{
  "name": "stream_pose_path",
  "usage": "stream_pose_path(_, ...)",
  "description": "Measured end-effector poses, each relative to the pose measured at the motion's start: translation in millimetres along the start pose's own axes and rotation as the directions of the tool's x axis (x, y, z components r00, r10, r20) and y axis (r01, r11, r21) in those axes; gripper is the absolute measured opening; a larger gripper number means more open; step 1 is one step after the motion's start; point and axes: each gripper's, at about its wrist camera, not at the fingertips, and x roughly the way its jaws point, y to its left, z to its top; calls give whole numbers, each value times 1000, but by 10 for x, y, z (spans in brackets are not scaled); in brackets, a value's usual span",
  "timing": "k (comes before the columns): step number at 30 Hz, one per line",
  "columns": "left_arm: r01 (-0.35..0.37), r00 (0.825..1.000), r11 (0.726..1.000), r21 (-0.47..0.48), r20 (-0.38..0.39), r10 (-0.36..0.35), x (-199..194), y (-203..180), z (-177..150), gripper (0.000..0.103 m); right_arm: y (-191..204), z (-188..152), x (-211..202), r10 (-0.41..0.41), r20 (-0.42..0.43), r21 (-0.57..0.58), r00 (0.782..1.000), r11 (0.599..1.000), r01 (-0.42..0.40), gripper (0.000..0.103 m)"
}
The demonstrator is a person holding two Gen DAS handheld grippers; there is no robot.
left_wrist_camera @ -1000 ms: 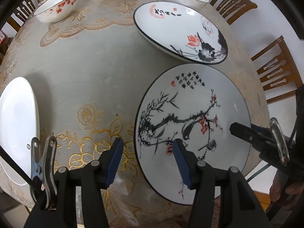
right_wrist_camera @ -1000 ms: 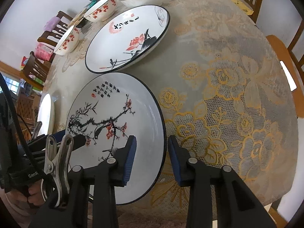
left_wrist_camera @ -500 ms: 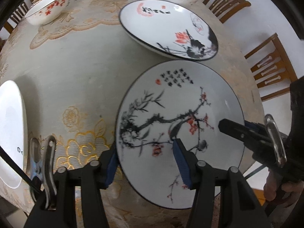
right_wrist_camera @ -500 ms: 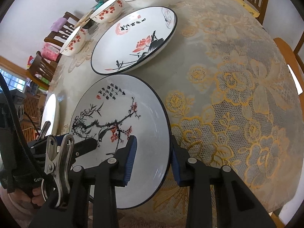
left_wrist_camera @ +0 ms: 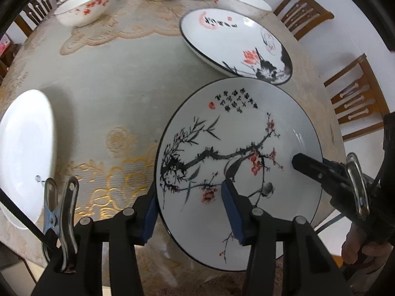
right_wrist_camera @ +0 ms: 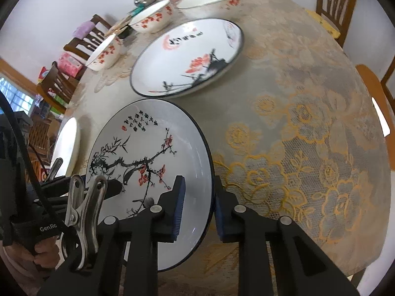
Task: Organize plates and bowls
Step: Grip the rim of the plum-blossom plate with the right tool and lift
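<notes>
Left wrist view: left claw (left_wrist_camera: 188, 212) straddles the plum-branch plate's (left_wrist_camera: 237, 133) rim at lower centre; right claw (right_wrist_camera: 197, 208) likewise, both apparently clamped.

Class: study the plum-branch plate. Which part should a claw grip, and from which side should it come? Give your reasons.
Grip the thin rim of the plum-branch plate at the near table edge, one finger above and one below. The plate is wide and shallow, so only its rim fits between the fingers. The left claw and right claw already straddle opposite sides this way.
</notes>
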Motion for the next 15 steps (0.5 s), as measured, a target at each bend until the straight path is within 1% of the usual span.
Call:
stream_pose_path(3, -16, 1000, 1000, -8, 22, 16, -127, 80, -26, 51, 111, 45, -6, 13, 5, -17, 1000, 1000, -13, 24)
stream_pose_path(9, -29, 998, 997, -72, 48, 32, -330, 362, -96, 51, 392, 141, 23, 51, 5, -58, 999, 997, -51, 24)
stream_pose_path(15, -43, 996, 990, -136, 73, 54, -549, 825, -200, 51, 782, 193, 114, 82, -11, -119, 997, 989, -83, 24)
